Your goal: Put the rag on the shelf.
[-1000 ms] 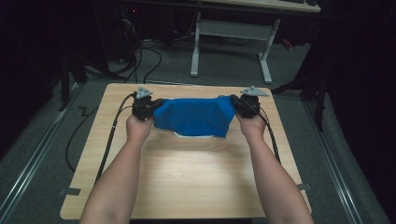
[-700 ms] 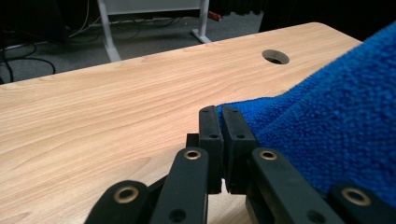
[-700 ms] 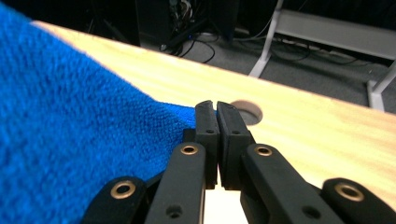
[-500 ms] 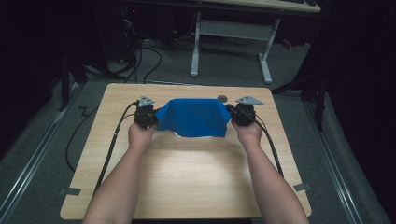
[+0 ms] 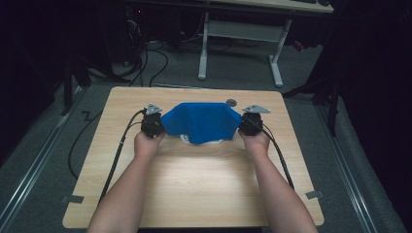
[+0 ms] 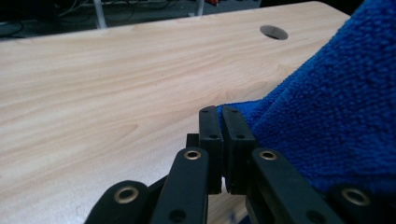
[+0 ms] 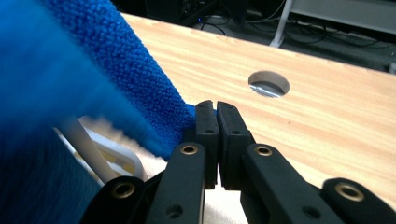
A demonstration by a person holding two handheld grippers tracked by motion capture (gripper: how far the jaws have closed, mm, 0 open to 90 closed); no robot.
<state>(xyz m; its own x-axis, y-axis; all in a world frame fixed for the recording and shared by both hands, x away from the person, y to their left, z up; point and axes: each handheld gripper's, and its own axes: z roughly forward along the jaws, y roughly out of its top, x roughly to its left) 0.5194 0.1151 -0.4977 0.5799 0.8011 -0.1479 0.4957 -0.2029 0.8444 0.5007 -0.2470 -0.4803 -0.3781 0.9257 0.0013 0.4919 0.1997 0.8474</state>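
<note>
Your left hand-held gripper [image 5: 156, 124] and right hand-held gripper [image 5: 248, 124] each pinch a corner of the blue terry cloth [image 5: 201, 121], stretched between them above the pale wooden worktop [image 5: 194, 184].

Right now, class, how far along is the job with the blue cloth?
Done: both grippers are shut on the cloth, the left gripper on one end, the right gripper on the other, so it hangs spread between them. In hand: it is draped over a white object on the table. Left: probably laying the cloth down and letting go; the jaws have not opened yet.
</note>
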